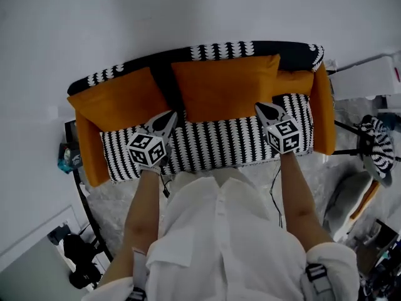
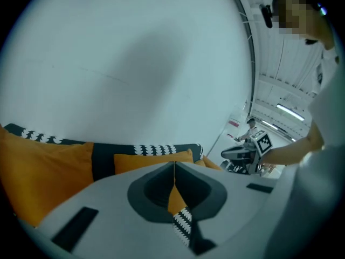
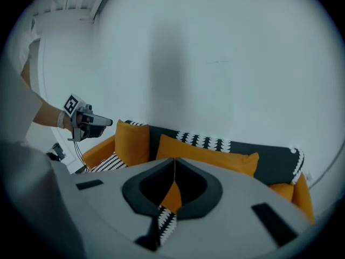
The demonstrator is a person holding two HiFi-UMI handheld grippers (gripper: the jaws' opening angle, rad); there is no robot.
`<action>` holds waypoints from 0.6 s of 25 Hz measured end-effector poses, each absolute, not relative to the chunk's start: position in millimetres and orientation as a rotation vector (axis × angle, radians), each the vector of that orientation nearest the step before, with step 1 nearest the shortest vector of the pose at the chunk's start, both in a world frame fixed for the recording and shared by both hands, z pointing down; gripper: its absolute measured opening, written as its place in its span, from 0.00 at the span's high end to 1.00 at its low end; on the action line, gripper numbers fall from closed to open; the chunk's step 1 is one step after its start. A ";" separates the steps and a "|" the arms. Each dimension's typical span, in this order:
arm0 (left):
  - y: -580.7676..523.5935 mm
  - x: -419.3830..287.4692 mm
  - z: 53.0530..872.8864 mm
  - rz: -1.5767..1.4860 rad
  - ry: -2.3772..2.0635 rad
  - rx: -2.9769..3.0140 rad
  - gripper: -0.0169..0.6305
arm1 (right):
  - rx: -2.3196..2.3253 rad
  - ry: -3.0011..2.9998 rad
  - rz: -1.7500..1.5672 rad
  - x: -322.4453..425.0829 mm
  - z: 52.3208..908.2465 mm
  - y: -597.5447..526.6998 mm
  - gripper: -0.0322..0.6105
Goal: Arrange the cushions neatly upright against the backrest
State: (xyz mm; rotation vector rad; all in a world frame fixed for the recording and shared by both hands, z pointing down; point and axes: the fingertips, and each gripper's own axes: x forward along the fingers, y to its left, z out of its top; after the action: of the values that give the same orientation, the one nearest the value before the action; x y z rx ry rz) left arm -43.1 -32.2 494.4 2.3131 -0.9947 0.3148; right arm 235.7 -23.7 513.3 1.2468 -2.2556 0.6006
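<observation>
L tongs (image 1: 169,116) & R tongs (image 1: 261,108) closed, empty, near plump rectangular orange cushions (image 1: 225,86) on b/w-patterned sofa (image 1: 213,144).

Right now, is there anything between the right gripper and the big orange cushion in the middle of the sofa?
Nothing visible stands in the way. The right gripper, its jaws shut and empty, hovers over the striped seat just in front of the middle cushion, and nothing shows between them.

White wall (image 1: 188,11) ahead of left gripper (image 1: 170,115), black equipment (image 1: 78,256) down-left of it, striped black-white object (image 1: 378,146) and white box (image 1: 369,77) right of right gripper (image 1: 261,107).
</observation>
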 end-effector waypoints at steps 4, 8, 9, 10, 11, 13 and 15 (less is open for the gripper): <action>-48.5 2.4 503.3 0.420 -1.004 2.336 0.95 | 1.118 -2.257 0.515 265.4 520.8 -55.7 0.90; -67.3 38.2 522.5 0.554 -0.989 2.348 0.95 | 0.976 -2.243 0.443 284.5 536.3 -82.5 0.85; -73.1 44.5 527.8 0.582 -0.985 2.348 0.95 | 0.941 -2.234 0.427 287.7 542.1 -88.4 0.82; -78.9 49.4 533.3 0.610 -0.981 2.348 0.94 | 0.906 -2.225 0.412 290.1 548.3 -93.9 0.81; -84.8 53.6 539.0 0.639 -0.975 2.348 0.92 | 0.873 -2.214 0.398 292.0 554.5 -99.1 0.81; -96.0 61.4 550.8 0.704 -0.951 2.353 0.89 | 0.810 -2.183 0.369 295.7 566.4 -108.7 0.78; -107.4 67.5 563.4 0.771 -0.918 2.361 0.85 | 0.755 -2.143 0.340 298.4 577.1 -118.4 0.76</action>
State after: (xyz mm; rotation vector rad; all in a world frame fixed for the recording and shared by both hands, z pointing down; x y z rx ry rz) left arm 67.5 -107.4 563.4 2.3606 -0.9179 0.7707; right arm 298.4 -118.4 577.1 0.7545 -2.1432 0.3404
